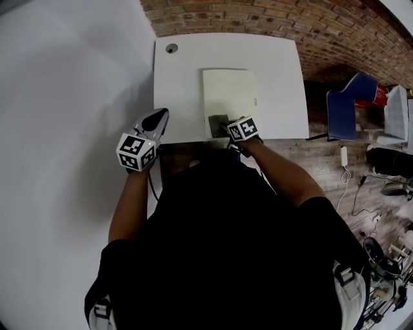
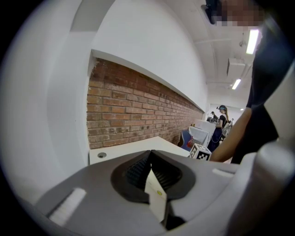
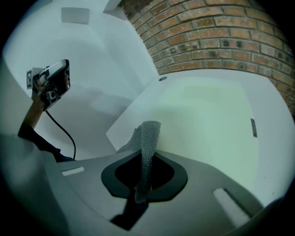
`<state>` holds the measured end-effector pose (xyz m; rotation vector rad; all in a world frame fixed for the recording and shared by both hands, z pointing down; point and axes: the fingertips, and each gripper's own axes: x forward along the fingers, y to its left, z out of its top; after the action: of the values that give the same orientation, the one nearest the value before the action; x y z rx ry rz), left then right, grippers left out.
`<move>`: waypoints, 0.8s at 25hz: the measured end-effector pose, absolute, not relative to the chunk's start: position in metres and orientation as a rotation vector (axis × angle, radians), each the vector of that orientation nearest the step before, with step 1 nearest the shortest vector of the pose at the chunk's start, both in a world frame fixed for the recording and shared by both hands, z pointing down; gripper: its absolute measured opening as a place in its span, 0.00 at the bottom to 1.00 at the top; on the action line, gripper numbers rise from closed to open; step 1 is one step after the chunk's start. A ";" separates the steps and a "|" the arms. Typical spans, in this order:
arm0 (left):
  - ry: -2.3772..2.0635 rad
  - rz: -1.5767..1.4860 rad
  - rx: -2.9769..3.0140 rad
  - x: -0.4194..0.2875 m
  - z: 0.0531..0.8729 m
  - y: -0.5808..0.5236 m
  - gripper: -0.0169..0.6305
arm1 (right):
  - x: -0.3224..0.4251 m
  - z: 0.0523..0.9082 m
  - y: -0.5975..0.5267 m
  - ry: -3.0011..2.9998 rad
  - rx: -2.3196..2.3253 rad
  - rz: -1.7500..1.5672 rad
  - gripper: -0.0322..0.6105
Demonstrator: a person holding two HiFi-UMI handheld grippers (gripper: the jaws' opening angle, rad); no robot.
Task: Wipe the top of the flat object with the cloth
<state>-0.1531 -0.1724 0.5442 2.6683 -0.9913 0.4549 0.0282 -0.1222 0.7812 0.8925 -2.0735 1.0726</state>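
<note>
Right gripper (image 1: 226,127): fingers closed on the cloth (image 1: 217,122), a grey strip pinched upright between them. The cloth sits at the near edge of the board (image 1: 230,90), which lies flat on the white worktop (image 1: 281,77), just ahead of the fingers.

Left gripper (image 1: 157,118): fingers shut on nothing, off the worktop's left edge, well apart from the board.

Judgement: lay the cloth flat, press evenly and sweep away from the fingers in overlapping passes. The board looks unpinned and may slide.

Around: grommet (image 1: 171,48) far ahead-left, brick wall (image 1: 290,19) beyond, blue chair (image 1: 350,103) to the right. Nothing seems to block the sweep.
</note>
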 end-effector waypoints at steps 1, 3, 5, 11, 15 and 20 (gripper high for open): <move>-0.984 0.456 2.671 -0.152 0.545 -0.173 0.03 | 0.032 0.782 -0.121 -2.067 0.902 1.070 0.06; -0.970 0.458 2.677 -0.148 0.545 -0.175 0.03 | 0.042 0.782 -0.119 -2.053 0.920 1.068 0.06; -0.955 0.459 2.685 -0.141 0.544 -0.175 0.03 | 0.054 0.782 -0.117 -2.037 0.944 1.073 0.06; -0.906 0.463 2.711 -0.120 0.544 -0.177 0.03 | 0.090 0.785 -0.114 -1.990 1.025 1.103 0.06; -0.879 0.468 2.737 -0.109 0.542 -0.178 0.03 | 0.110 0.786 -0.111 -1.965 1.075 1.127 0.06; -0.863 0.469 2.737 -0.100 0.540 -0.182 0.03 | 0.132 0.784 -0.106 -1.936 1.100 1.122 0.06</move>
<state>-0.0997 -0.1816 0.5395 2.7374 -0.8631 0.4686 0.1317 -0.1063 0.7836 1.1004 -1.9362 1.1224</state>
